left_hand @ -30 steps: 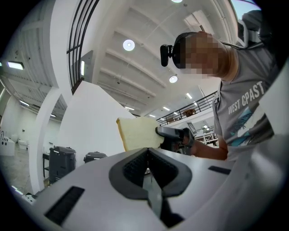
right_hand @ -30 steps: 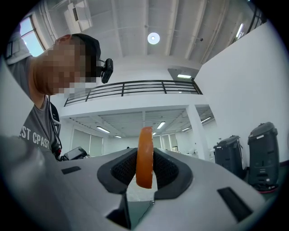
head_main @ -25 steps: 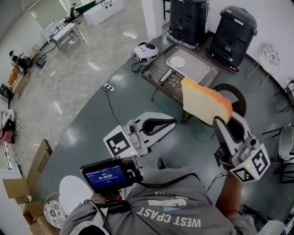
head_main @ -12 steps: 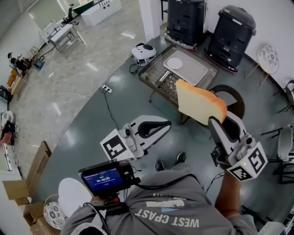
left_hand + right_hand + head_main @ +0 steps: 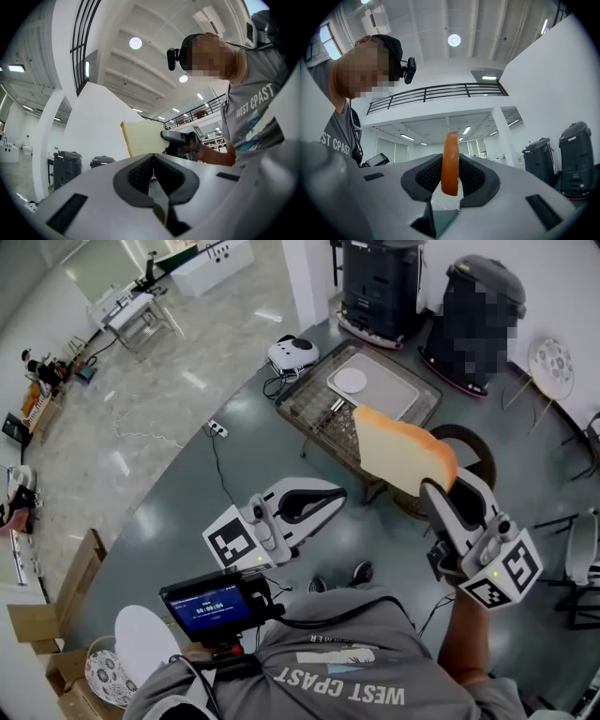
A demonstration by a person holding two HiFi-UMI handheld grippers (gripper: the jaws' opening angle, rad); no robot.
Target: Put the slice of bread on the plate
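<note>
While we hold the slice of bread [image 5: 403,454] up in the air on edge, the right gripper [image 5: 439,491] has its fingers [image 5: 429,176] clenched on the slice's lower crust, one pad on each face. From the head view the bread hangs over the near edge of the bench [image 5: 314,409], well apart from the white plate [image 5: 350,380] — that lies at the left corner of the grey tray [image 5: 398,395] on the bench. Our left gripper [image 5: 328,495] hovers lower and to the left of the bread, its fingers [image 5: 140,173] pressed together with nothing between them.
</note>
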